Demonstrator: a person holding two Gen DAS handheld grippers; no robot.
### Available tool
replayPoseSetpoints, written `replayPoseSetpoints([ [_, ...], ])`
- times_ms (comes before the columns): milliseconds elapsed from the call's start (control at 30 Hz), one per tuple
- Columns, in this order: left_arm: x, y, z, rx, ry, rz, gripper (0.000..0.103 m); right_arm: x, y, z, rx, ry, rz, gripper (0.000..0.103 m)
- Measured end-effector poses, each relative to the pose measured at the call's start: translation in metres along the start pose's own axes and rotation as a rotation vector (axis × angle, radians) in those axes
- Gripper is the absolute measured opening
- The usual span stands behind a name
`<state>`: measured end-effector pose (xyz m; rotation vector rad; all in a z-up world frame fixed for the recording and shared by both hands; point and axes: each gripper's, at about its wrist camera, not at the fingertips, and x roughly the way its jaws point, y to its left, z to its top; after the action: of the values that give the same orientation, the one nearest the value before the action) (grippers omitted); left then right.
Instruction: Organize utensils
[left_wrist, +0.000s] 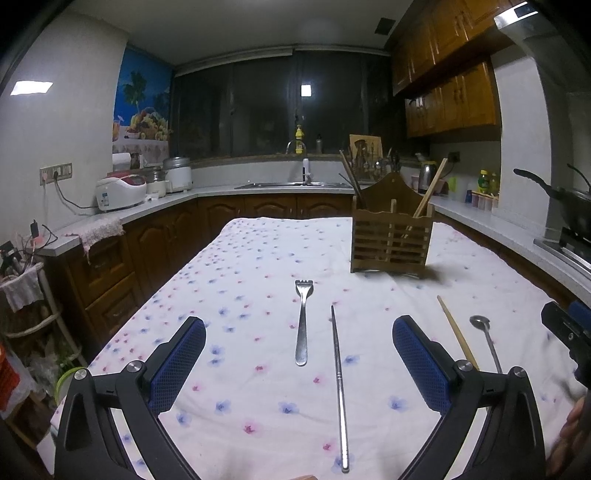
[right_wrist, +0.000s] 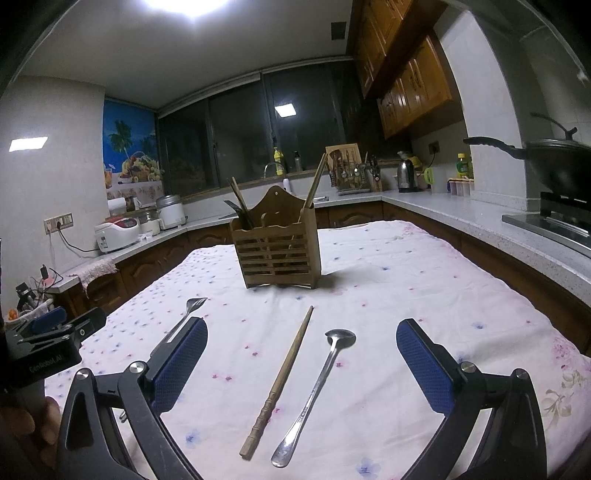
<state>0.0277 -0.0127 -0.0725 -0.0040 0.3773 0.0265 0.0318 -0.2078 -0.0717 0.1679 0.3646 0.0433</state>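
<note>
Left gripper (left_wrist: 299, 363), right gripper (right_wrist: 302, 365): black frames, blue textured pads, silver screws.

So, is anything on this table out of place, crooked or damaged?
Nothing looks damaged or spilled. Four utensils lie loose on the cloth instead of standing in the wooden holder: a fork, a metal chopstick, a wooden chopstick and a spoon. The chopsticks are unmatched and apart.

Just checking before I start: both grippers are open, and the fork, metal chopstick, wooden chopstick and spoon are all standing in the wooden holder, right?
Not quite. Those four lie flat on the cloth in front of the holder: fork and metal chopstick in the left wrist view, wooden chopstick and spoon in the right. Both grippers are open.
</note>
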Motion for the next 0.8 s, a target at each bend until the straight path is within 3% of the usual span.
replayPoseSetpoints([
  [800, -0.0028, -0.0062, 0.0026, 0.017, -0.008, 0.001, 0.102, 0.0007, 0.0000, 0.0002, 0.000, -0.001, 0.001, 0.103],
])
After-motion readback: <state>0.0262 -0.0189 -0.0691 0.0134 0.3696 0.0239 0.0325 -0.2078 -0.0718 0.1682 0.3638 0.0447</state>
